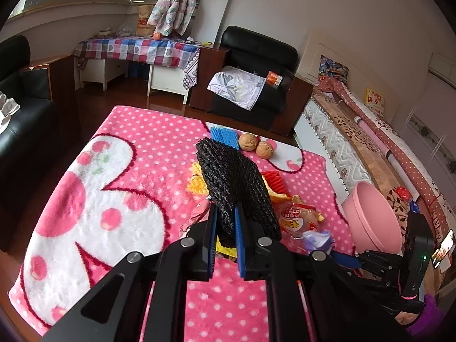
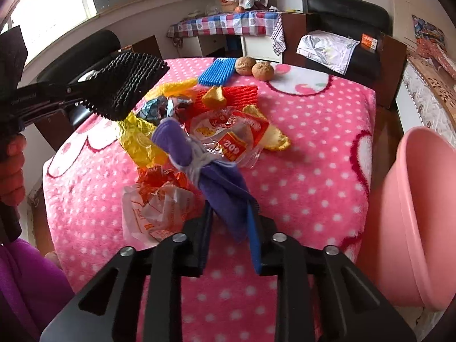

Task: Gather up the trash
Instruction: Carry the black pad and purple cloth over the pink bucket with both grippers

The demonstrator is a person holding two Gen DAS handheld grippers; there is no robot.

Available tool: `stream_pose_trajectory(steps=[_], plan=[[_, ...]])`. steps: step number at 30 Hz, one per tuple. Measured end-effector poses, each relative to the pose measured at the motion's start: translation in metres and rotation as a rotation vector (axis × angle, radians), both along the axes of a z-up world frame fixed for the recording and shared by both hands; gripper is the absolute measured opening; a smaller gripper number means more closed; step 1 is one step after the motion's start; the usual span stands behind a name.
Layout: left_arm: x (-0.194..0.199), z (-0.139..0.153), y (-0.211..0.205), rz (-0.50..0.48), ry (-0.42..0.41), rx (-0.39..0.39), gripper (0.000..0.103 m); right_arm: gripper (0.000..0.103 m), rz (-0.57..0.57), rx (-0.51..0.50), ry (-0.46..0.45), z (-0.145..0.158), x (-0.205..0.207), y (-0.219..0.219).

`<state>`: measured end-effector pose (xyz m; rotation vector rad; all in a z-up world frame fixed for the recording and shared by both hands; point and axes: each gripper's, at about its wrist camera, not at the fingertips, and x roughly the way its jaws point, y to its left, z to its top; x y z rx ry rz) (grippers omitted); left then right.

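Note:
My left gripper [image 1: 226, 211] is shut on a black foam net [image 1: 230, 176] and holds it above the pink dotted blanket [image 1: 142, 142]; the right wrist view shows that net [image 2: 128, 85] at upper left. My right gripper [image 2: 230, 206] is shut on a purple wrapper [image 2: 222, 191] tied with white string, just above the trash pile. In the pile lie a clear snack bag with a red label [image 2: 230, 134], a yellow wrapper [image 2: 139, 139], an orange foil wrapper [image 2: 156, 179] and a white and orange bag [image 2: 159, 213].
A pink basin [image 2: 421, 213] stands off the blanket's right edge. A red foam net [image 2: 236, 94], a blue foam net [image 2: 216, 71] and two walnuts [image 2: 245, 65] lie at the far side. A black armchair [image 1: 256, 65] and a checked table [image 1: 136, 48] stand behind.

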<state>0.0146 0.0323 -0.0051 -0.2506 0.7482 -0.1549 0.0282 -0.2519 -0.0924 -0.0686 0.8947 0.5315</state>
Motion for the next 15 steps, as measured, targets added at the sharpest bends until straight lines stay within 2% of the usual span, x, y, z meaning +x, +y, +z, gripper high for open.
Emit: stream_pose_trajectory(steps=[6,15], plan=[[-0.003,0.007,-0.007,-0.021,-0.015,0.005,0.010,0.012,-0.057,0.080,0.007,0.008,-0.007,-0.018],[-0.007,0.019,-0.034,-0.091,-0.039,0.018,0.010,0.011,-0.167,0.219,-0.010,0.025,-0.024,-0.055]])
